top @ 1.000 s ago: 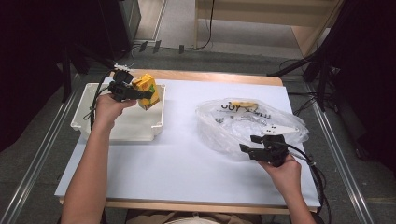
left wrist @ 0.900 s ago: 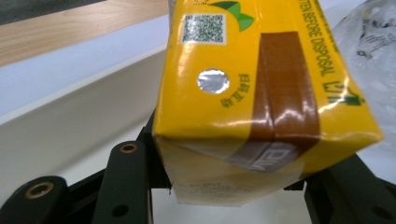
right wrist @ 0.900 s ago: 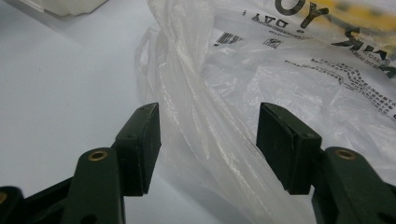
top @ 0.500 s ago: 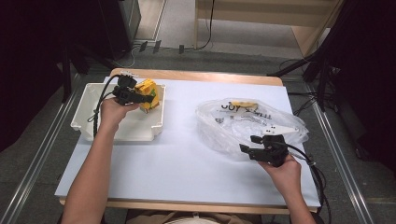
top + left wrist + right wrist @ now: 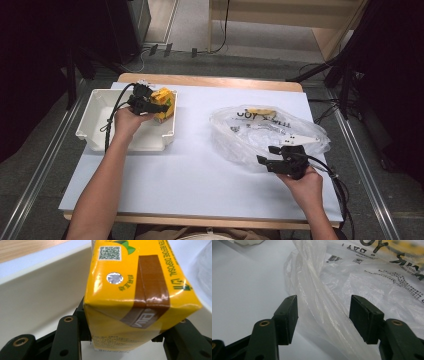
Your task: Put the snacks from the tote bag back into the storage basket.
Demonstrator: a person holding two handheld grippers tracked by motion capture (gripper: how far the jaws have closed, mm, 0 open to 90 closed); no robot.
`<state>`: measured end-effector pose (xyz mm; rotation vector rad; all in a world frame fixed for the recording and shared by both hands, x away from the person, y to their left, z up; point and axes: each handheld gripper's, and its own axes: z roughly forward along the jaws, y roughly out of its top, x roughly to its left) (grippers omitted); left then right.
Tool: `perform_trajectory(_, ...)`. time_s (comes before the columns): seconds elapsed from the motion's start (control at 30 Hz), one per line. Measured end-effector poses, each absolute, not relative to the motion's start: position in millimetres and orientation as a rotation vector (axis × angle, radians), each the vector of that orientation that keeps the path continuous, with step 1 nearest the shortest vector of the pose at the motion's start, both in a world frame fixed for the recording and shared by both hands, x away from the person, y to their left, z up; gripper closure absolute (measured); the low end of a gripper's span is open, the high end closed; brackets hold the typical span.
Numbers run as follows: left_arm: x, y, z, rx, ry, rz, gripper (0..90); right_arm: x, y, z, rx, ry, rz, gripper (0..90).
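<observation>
A yellow drink carton (image 5: pixel 162 102) (image 5: pixel 135 292) with a brown band is clamped between the jaws of my left gripper (image 5: pixel 159 106) (image 5: pixel 130 340). It hangs low inside the right end of the white bin (image 5: pixel 97 117). At the table's right lies a clear plastic bag (image 5: pixel 270 132) (image 5: pixel 362 287) with black print and something yellow (image 5: pixel 261 111) inside it. My right gripper (image 5: pixel 270 155) (image 5: pixel 323 320) rests at the bag's near edge. Its jaws stand open and a fold of the bag's film lies between them without being pinched.
The bin's pale inner wall (image 5: pixel 40 297) stands close behind the carton. The white tabletop (image 5: pixel 190 170) stretches between bin and bag. A wooden strip (image 5: pixel 210 81) runs along the far edge, with dark stands and cables beyond it.
My left hand has lowered the carton deeper into the bin's right end. The right hand and the bag have stayed where they were.
</observation>
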<state>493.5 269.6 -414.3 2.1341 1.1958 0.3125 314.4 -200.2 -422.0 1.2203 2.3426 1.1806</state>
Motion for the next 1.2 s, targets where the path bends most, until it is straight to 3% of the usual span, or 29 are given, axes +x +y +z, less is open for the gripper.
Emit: perform_trajectory(1.2, 482.8, 283.1, -405.0, 2.113, 1.184, 0.23, 40.5, 313.9, -201.1, -423.7, 1.215, 2.357, 1.16, 40.9)
